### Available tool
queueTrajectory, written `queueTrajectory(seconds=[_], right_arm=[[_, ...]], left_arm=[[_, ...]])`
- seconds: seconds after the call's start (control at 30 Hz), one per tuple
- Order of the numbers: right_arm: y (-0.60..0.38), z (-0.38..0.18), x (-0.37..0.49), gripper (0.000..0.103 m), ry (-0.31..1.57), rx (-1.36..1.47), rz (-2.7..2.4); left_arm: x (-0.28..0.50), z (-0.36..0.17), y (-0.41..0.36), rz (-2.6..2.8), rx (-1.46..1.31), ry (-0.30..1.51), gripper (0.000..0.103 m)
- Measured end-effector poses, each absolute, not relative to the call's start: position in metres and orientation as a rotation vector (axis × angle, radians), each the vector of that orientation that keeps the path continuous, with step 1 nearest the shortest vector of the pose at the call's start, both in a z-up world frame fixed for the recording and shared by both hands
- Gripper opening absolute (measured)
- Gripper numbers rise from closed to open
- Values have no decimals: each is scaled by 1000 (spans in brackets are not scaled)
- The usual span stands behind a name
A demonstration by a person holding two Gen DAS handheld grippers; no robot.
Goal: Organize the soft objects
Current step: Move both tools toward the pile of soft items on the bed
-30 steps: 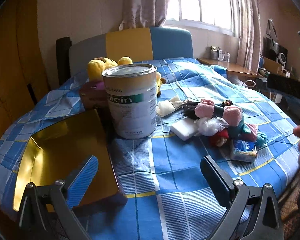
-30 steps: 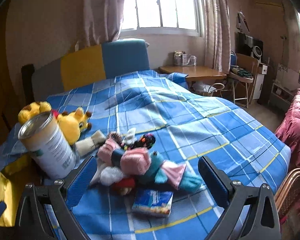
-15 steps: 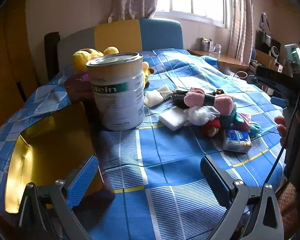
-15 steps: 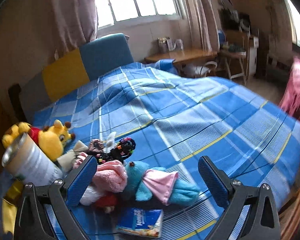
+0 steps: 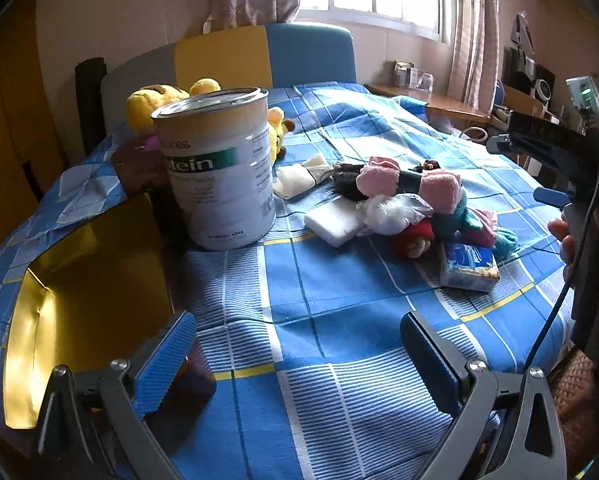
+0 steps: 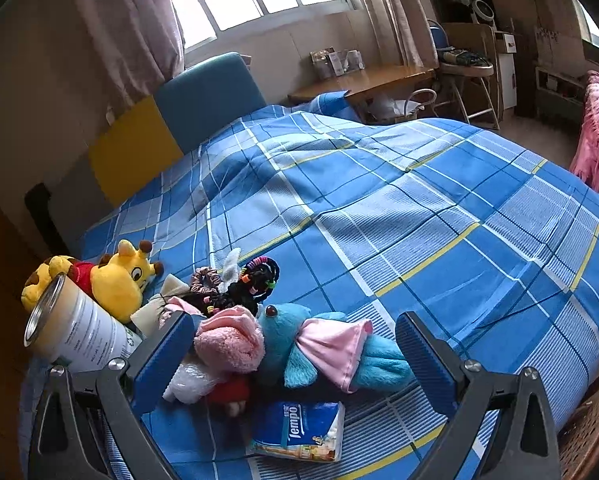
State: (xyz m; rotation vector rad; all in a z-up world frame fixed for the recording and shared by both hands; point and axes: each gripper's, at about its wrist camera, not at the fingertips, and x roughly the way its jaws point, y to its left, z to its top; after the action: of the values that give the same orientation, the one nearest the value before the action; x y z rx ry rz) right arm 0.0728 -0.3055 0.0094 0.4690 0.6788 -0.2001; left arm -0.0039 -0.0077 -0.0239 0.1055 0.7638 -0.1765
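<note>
A heap of soft things lies on the blue checked bed: a blue plush elephant with pink ears [image 6: 319, 344], a rolled pink towel [image 6: 229, 344], a white puff [image 5: 395, 210], a red plush [image 5: 413, 236], a tissue pack [image 6: 299, 426], hair ties [image 6: 255, 280] and a white sponge [image 5: 331, 222]. A yellow plush [image 6: 117, 280] lies behind the tin. My right gripper [image 6: 295, 356] is open and hovers just above the elephant and towel. My left gripper [image 5: 299, 364] is open and empty over bare bedspread, beside the gold box [image 5: 79, 280].
A tall white protein tin [image 5: 219, 168] stands between the gold box and the heap. A brown box [image 5: 135, 164] sits behind the tin. The headboard [image 5: 259, 56] is at the far end. A wooden desk [image 6: 359, 80] and chairs stand right of the bed.
My right gripper has swung down and closer over the heap, now nearly above the elephant. My left gripper has shifted slightly; the right hand and its gripper body have entered its view at the right.
</note>
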Motion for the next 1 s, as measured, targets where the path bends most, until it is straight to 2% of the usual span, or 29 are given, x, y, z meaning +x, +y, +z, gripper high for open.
queueTrajectory(seconds=[0.7,0.9,1.0], right_arm=[[-317,11,67,103,655,545,-192],[-325,7,66,103,661,590,-206],[-327,7,66,103,659,602,-205]], left_arm=[[20,-32,-33,-268,131,850,102],[47,-31,-43,-342,89,900,100],[62,-32,-47,-384,53,936,92]])
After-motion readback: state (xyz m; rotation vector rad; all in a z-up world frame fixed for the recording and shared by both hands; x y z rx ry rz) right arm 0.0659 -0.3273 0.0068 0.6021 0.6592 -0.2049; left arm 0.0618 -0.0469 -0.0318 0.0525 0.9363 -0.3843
